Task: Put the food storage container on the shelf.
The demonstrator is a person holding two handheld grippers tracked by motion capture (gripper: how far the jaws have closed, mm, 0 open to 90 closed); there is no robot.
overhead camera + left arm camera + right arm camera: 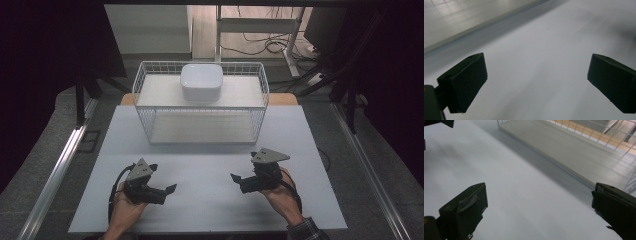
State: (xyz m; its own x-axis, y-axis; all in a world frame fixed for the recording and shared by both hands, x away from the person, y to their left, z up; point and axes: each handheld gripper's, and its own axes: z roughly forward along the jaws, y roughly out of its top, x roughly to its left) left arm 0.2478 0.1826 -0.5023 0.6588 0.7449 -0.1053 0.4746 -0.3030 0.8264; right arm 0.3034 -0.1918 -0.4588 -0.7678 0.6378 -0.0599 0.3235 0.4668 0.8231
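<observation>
Each hand carries a black two-jaw tool: the left gripper [162, 183] and the right gripper [244, 172] both wear a grey three-cornered plate on top, and a black cable loops back from each toward the wrist. In the gripper views the jaws are blocky black wedges with small holes in their upper faces. The right forearm ends in a dark plaid cuff [307, 230].

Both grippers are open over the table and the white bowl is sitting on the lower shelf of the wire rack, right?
Not quite. The white bowl sits on the upper shelf of the wire rack, as the high view shows; the lower shelf is bare. The rest holds: the left gripper and right gripper are open over the table.
</observation>
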